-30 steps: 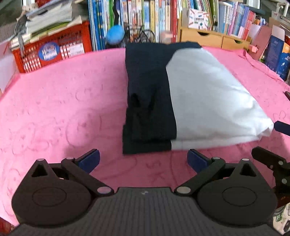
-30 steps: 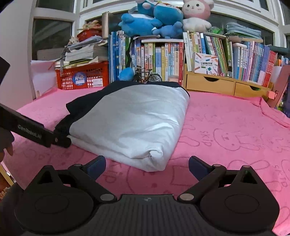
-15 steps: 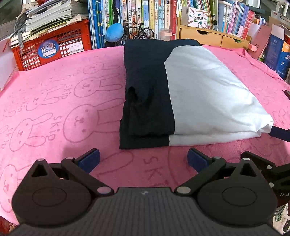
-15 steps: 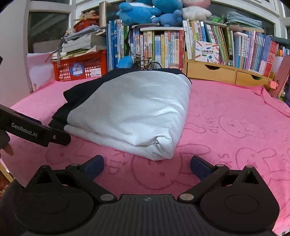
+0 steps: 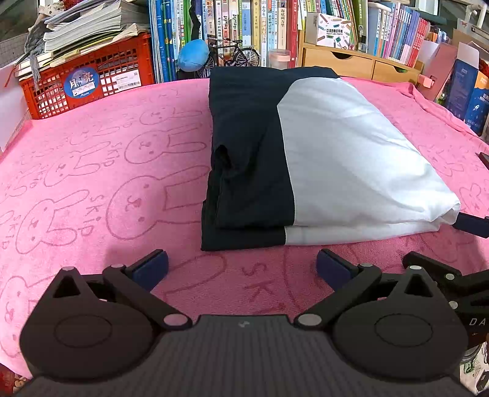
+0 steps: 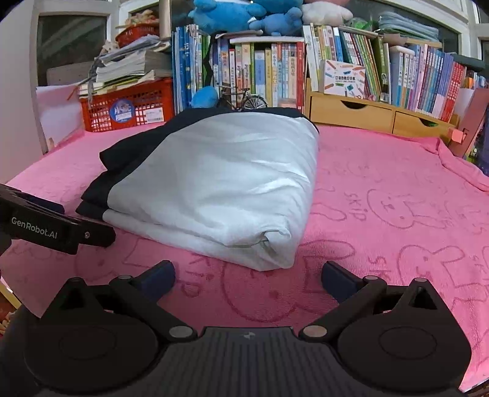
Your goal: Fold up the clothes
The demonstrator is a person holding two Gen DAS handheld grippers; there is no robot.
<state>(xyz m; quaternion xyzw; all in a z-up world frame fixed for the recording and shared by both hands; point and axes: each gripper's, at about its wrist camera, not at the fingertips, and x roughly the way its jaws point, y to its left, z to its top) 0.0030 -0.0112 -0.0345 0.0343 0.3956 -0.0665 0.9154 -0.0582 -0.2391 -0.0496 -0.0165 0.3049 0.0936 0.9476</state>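
Note:
A folded garment (image 5: 305,158), navy on its left part and white on its right, lies as a thick rectangle on the pink towel (image 5: 101,183). My left gripper (image 5: 241,268) is open just short of the garment's near edge, with nothing between its blue pads. In the right wrist view the same garment (image 6: 220,183) shows its white folded corner nearest me. My right gripper (image 6: 247,279) is open too, a little in front of that corner and apart from it. The left gripper's body (image 6: 55,226) pokes in from the left there.
A red crate (image 5: 88,79) with stacked papers stands at the back left. Rows of books (image 5: 244,27), a model bicycle (image 5: 232,58) and a wooden drawer box (image 5: 345,61) line the back. Boxes (image 5: 464,94) stand at the right edge. Bare towel spreads to the left and right.
Both grippers have shifted slightly towards the garment and the views have steadied. The garment lies as it did, and both grippers stay open.

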